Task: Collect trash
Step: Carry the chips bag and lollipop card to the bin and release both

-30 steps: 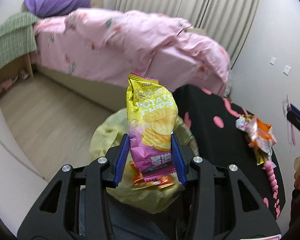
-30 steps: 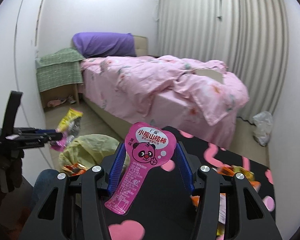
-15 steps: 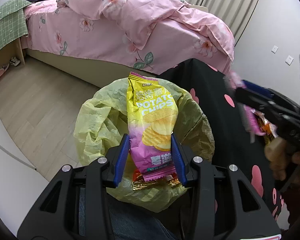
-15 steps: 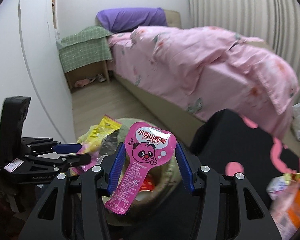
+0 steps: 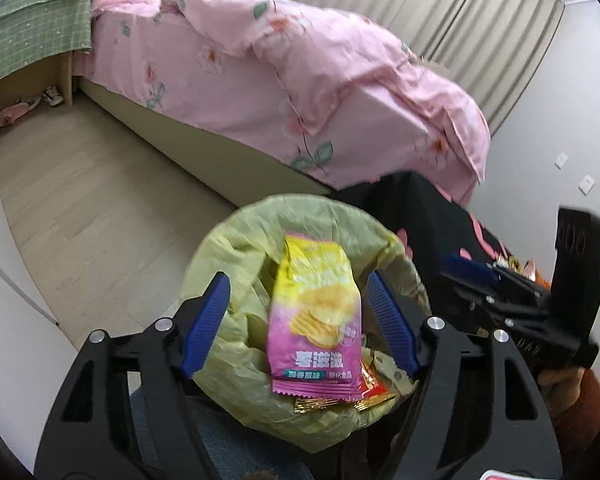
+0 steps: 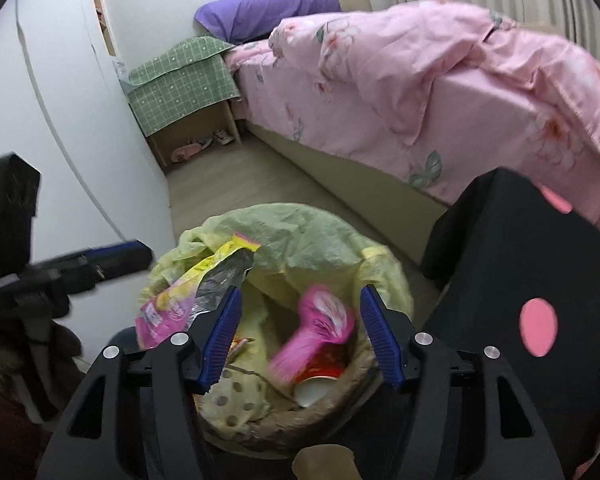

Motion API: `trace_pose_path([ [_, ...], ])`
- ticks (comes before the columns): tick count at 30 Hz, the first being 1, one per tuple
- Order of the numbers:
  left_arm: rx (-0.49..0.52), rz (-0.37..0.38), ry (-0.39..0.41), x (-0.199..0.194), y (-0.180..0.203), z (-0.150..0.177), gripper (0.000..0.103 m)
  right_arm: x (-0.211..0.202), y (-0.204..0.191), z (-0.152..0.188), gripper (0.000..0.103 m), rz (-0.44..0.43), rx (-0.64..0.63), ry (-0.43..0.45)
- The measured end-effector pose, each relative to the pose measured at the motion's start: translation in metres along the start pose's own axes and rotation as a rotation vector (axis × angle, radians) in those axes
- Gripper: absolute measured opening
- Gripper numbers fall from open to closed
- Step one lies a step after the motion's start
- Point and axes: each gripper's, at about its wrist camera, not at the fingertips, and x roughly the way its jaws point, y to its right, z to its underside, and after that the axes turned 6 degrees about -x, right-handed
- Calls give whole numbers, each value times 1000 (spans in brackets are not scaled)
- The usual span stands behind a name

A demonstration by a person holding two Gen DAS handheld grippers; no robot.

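Lower centre: one yellow-lined trash bin (image 5: 236, 364), one yellow-pink chip bag (image 5: 314, 316), one pink wrapper (image 6: 316, 330); left gripper (image 5: 298, 324), right gripper (image 6: 300, 336) spread wide, gripping nothing.

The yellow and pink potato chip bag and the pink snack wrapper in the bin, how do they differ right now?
The yellow and pink potato chip bag is a flat rectangle with sharp print; the pink snack wrapper is narrower, plain pink and motion-blurred. The chip bag leans near the rim of the yellow-lined trash bin, while the wrapper sits deeper, over a red paper cup. Both lie free between open grippers: left gripper, right gripper.
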Motion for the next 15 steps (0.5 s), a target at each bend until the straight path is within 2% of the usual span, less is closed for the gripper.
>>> trace_pose_path([
  [5,11,-4,34,-14,7,-6,68,-28,10,5,58,26,17,26],
  [9,32,22,28,-15,24,-7,68,-71,24,19,58,85,31,50],
  [15,141,135,-16,1,86,6,68,-149,46,64,58,228,55,100],
])
